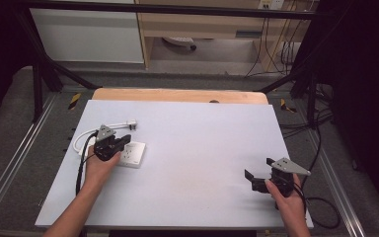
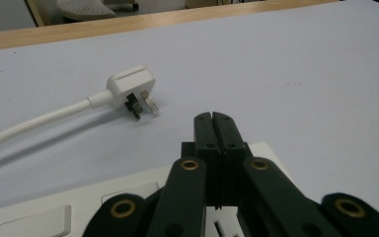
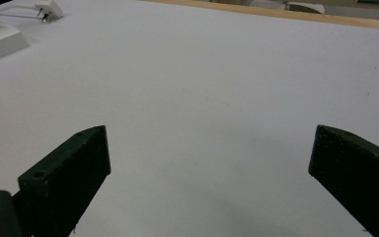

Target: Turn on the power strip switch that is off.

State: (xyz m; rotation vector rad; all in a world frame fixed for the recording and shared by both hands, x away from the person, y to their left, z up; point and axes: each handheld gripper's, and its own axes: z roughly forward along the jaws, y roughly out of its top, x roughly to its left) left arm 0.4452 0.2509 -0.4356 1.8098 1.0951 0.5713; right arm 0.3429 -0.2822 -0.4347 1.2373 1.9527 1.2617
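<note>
Left gripper (image 2: 212, 117) pressed closed over the white socket block (image 1: 132, 154), white plug (image 2: 132, 90) lying just beyond that block, right gripper (image 3: 209, 153) spread wide, well apart from it.

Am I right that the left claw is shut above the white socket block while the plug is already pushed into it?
Not quite. The left claw is shut above the socket block, but the plug lies loose on the table beyond it, pins bare, as the left gripper view shows.
</note>
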